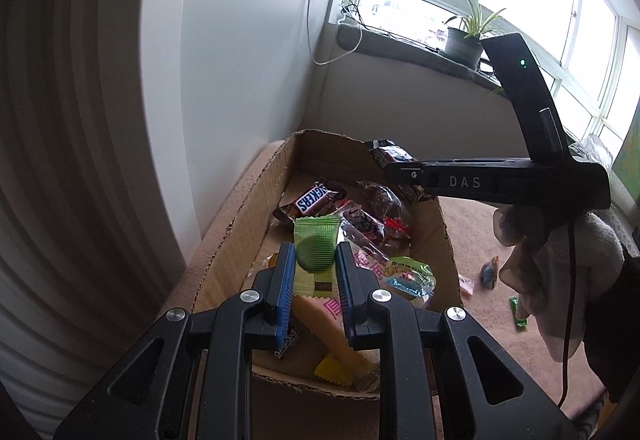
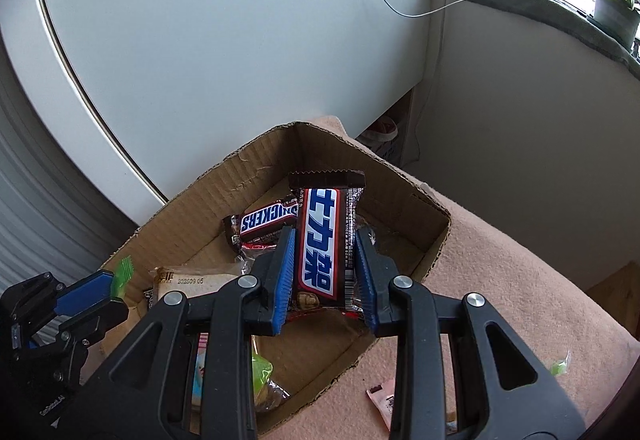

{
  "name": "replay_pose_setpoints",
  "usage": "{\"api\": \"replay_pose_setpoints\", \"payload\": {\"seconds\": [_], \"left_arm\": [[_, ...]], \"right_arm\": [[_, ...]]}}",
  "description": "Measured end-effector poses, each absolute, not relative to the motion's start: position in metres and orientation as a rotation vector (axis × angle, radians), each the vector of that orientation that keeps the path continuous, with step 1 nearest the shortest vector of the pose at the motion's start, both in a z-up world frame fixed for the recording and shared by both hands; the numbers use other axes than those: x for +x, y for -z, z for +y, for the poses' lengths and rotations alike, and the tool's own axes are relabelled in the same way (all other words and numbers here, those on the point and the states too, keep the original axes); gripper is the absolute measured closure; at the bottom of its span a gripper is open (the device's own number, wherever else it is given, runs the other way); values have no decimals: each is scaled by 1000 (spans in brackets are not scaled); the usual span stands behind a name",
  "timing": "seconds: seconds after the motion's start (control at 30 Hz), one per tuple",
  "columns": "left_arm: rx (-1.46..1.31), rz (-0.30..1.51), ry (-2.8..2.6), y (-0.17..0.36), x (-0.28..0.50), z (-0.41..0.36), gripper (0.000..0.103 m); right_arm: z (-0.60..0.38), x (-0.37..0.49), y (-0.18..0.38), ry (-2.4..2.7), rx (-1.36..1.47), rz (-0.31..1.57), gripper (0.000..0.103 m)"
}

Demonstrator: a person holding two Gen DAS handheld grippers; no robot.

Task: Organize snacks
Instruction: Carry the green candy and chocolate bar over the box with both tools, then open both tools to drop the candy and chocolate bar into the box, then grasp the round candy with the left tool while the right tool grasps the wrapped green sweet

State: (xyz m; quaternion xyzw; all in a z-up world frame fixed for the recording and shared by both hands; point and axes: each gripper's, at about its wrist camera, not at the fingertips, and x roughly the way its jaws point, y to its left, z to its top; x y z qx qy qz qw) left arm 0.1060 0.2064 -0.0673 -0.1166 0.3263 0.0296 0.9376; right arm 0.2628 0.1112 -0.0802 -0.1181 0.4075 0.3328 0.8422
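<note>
An open cardboard box (image 1: 240,207) (image 2: 192,199) sits on a pink-beige cloth and holds several wrapped snacks, among them a Snickers bar (image 1: 314,198) (image 2: 266,219). My left gripper (image 1: 316,264) is shut on a green wafer packet (image 1: 316,246) above the box; it shows at the left edge of the right wrist view (image 2: 96,286). My right gripper (image 2: 326,252) is shut on a brown Snickers bar with Chinese lettering (image 2: 324,236), upright over the box. In the left wrist view it (image 1: 394,163) hangs over the box's far right wall.
Loose snacks lie on the cloth right of the box: a pink packet (image 1: 466,284) (image 2: 384,400), a blue one (image 1: 490,272), a green one (image 1: 518,314). A white wall stands behind. A windowsill with a potted plant (image 1: 466,39) is at the back right.
</note>
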Motion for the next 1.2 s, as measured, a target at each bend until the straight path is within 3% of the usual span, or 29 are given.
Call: {"api": "replay_pose_setpoints", "payload": {"seconds": [0.07, 0.13, 0.17, 0.2, 0.23, 0.27, 0.3, 1.2], "left_arm": [[-235, 668, -64, 68, 107, 206, 84], [-233, 668, -67, 68, 107, 206, 83], [-232, 672, -73, 68, 107, 206, 80], [-231, 679, -78, 69, 107, 206, 76], [-232, 682, -85, 69, 107, 206, 63], [-231, 678, -90, 69, 106, 206, 57], [-231, 676, -89, 68, 106, 206, 57], [-209, 631, -28, 41, 75, 154, 57]], "right_arm": [[114, 263, 80, -704, -252, 853, 72], [114, 261, 76, -692, -252, 836, 54], [113, 260, 74, -683, -249, 820, 32], [112, 259, 71, -676, -245, 803, 21], [110, 258, 68, -671, -240, 789, 19], [109, 257, 65, -667, -237, 783, 17], [108, 256, 63, -664, -235, 780, 15], [-6, 196, 2, -590, -150, 681, 14]]}}
